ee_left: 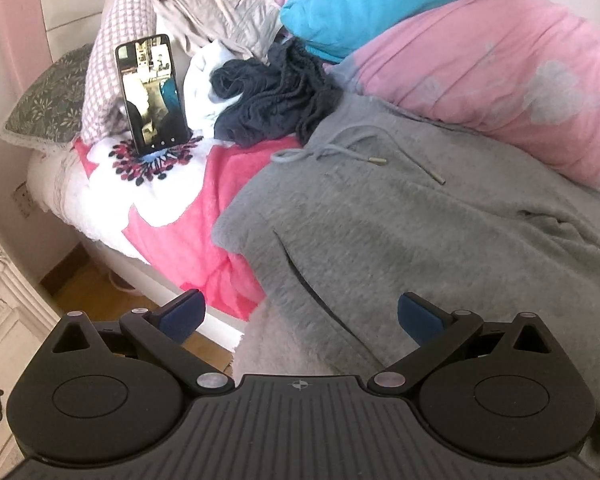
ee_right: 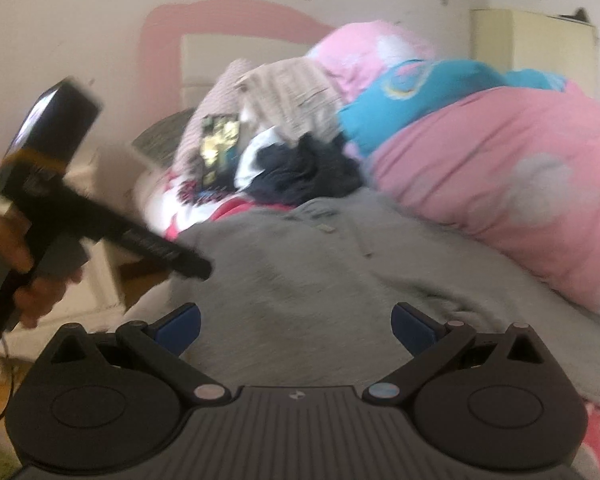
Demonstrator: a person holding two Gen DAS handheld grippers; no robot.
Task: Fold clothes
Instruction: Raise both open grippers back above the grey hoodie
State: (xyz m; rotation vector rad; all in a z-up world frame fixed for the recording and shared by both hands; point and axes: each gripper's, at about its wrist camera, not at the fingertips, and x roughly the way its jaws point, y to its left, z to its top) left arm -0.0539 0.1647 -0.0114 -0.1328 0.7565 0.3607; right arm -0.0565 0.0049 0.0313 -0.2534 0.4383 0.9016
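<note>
On a cluttered pink bed [ee_left: 204, 216], both grippers, left [ee_left: 300, 312] and right [ee_right: 296, 318], hang released over grey fleece sweatpants [ee_left: 400, 232] at frame centre; a shallow pinch risks slippage.

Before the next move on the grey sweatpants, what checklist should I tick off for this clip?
1. Left gripper open, holding nothing: ok.
2. Right gripper open, holding nothing: ok.
3. Grey fleece sweatpants spread flat: not ok, rumpled, one edge hangs over the bedside.
4. Grey drawstring tucked in: not ok, lies loose on top.
5. Dark navy knit garment clear of the sweatpants: cannot tell, it sits right at the waistband.
6. Right wrist view sharp: not ok, blurred.
</note>
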